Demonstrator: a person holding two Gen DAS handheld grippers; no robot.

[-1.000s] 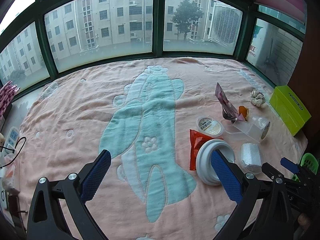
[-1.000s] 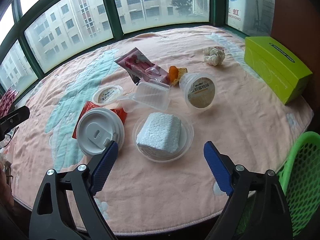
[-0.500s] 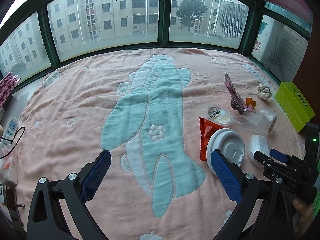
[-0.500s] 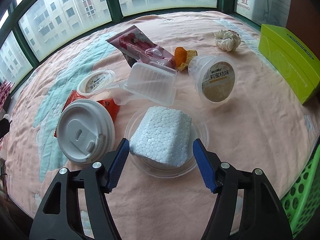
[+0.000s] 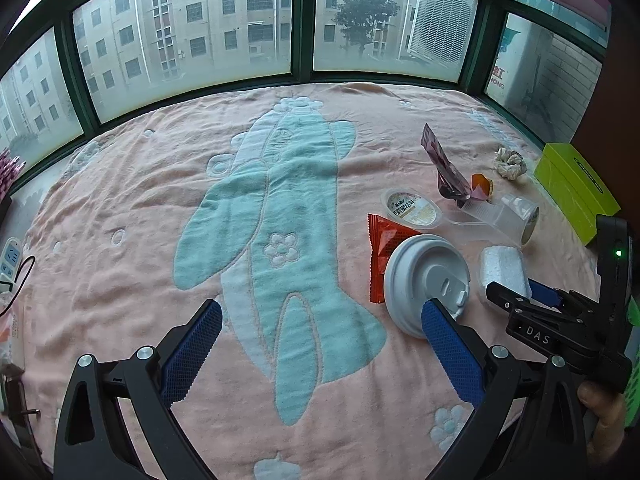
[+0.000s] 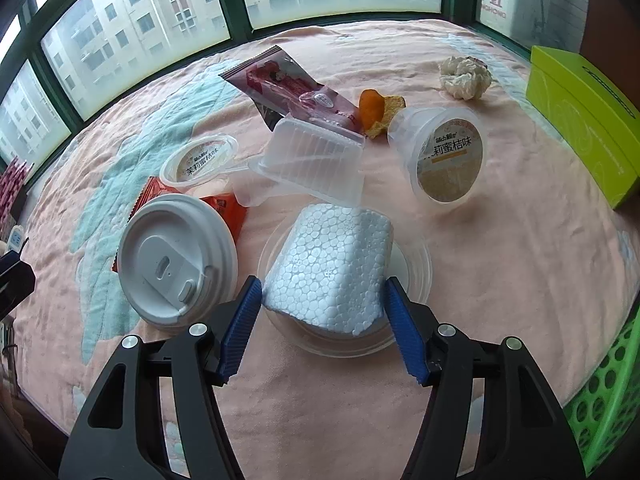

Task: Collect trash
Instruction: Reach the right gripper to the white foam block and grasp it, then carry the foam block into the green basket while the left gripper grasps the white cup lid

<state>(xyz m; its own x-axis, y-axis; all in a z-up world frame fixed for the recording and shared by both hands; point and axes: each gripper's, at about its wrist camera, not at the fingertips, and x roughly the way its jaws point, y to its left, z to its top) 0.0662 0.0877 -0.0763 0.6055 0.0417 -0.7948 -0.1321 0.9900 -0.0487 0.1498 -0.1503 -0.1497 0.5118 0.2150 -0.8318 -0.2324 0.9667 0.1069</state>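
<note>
Right wrist view shows the right hand-held gripper (image 6: 322,314) low over the worktop, with its two blue pads on both sides of the white rectangular foam block (image 6: 330,270). The pads lie just beside the near corners of the block, perhaps touching; I cannot tell if they already press it. The block sits in a shallow clear round plastic dish (image 6: 416,280) on the pink fleece blanket (image 6: 500,272) that covers the worktop.

Just to the left of this hand-held gripper lies a white round plastic cup lid (image 6: 176,264), partly over an orange-red snack wrapper (image 6: 224,206). Ahead of the fingers is a clear ribbed plastic tray (image 6: 316,168), upside down. Beyond it, to the left, is a small clear jelly cup with a printed seal (image 6: 200,164), and to the right a bigger clear jelly cup lying on its side (image 6: 440,156). Farther ahead are a dark pink snack bag (image 6: 284,80), a piece of orange peel (image 6: 374,110) and a crumpled white tissue (image 6: 466,76). At the far right stand a lime green cardboard box (image 6: 580,120) and a green mesh plastic basket (image 6: 608,400).

Left wrist view shows the left hand-held gripper (image 5: 320,318) released, its fingers wide apart and holding nothing, above the mint green figure of the blanket. The cup lid lies just behind its right fingertip.
</note>
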